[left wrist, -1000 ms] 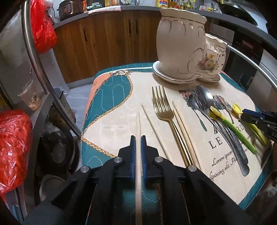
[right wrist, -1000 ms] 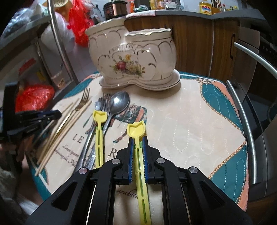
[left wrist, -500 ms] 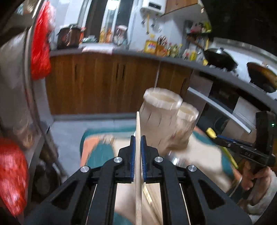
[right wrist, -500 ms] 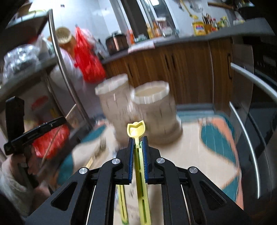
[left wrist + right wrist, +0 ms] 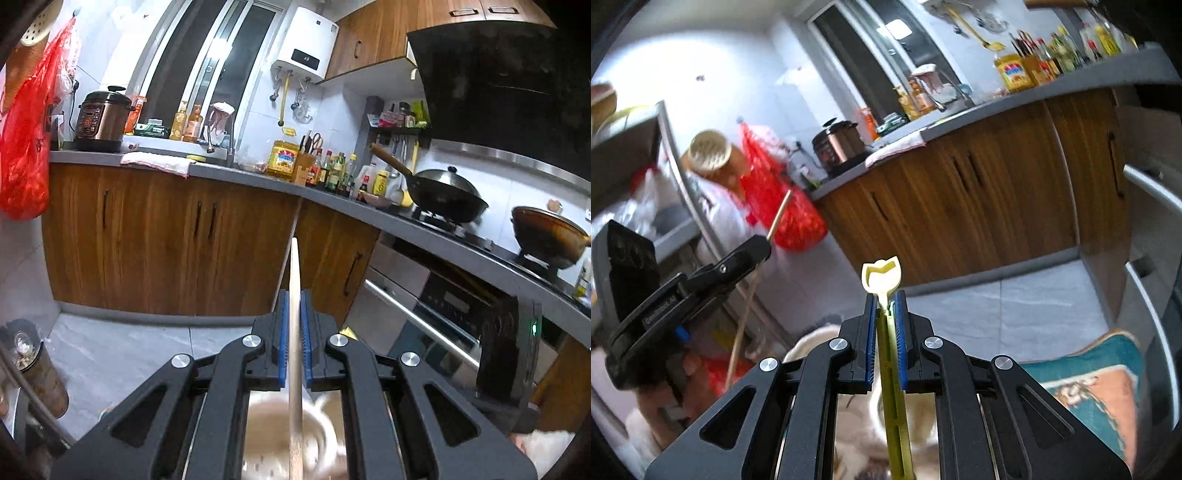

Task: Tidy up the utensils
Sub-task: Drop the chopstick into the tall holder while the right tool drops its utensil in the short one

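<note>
My left gripper [image 5: 294, 306] is shut on a wooden chopstick [image 5: 294, 332] that points up; its lower end hangs over the open mouth of the cream ceramic utensil holder [image 5: 273, 439] seen blurred below. My right gripper [image 5: 885, 306] is shut on a yellow plastic utensil [image 5: 881, 275], also upright, above the holder [image 5: 820, 343]. The left gripper with its chopstick [image 5: 746, 310] shows at the left of the right wrist view. The right gripper's body [image 5: 506, 350] shows at the right of the left wrist view.
Wooden kitchen cabinets [image 5: 155, 236] and a grey counter with a pressure cooker [image 5: 101, 118], bottles and a wok [image 5: 447, 195] lie ahead. A red bag [image 5: 22, 147] hangs left. A corner of the teal patterned table mat [image 5: 1086, 391] shows at lower right.
Both grippers have lifted off the table and tilted upward, carrying the chopstick and the yellow utensil to above the ceramic holder. The table and remaining cutlery have dropped out of view.
</note>
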A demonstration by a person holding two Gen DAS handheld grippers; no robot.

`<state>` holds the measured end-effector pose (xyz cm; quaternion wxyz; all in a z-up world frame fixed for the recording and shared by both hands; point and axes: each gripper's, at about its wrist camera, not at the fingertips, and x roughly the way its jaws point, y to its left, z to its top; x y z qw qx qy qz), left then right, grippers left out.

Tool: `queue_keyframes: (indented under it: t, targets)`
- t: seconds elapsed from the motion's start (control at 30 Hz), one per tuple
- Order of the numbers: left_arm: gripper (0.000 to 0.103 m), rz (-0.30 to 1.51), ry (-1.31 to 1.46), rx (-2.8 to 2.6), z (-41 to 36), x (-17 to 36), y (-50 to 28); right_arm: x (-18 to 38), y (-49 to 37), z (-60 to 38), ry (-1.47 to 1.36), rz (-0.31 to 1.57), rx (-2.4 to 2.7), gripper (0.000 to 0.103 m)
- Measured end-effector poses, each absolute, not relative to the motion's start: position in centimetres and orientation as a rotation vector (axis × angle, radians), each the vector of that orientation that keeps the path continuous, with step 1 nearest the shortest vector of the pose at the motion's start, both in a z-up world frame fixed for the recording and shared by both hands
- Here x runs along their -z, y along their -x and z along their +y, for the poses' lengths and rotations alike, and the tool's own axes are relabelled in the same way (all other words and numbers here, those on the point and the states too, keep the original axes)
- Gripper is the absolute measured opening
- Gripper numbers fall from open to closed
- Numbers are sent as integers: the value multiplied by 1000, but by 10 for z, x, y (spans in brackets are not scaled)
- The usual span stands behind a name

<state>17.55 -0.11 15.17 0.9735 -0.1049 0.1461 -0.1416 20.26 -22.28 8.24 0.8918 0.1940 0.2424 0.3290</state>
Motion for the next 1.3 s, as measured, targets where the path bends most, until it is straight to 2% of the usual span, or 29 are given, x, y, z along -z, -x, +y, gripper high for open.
queue_keyframes:
  t: [0.43, 0.97, 1.03, 1.17, 1.23, 1.3]
  targets:
    - [6, 216, 185, 221, -2, -142, -204, -67, -219, -205, -361, 454, -681, 11]
    - [6, 267, 133, 240, 3, -125, -180, -63, -213, -202, -315, 348, -578, 11]
    - [9, 271, 103, 239, -1, -124, -176, -61, -213, -202, -309, 349, -569, 11]
    - [32, 259, 70, 238, -5, -124, -164, -56, -212, -203, -301, 365, -558, 12]
    - [39, 255, 65, 236, -6, -124, -159, -53, -211, -206, -307, 385, -566, 21]
    - [54, 254, 53, 227, -7, -124, -153, -54, -206, -207, -303, 393, -571, 34]
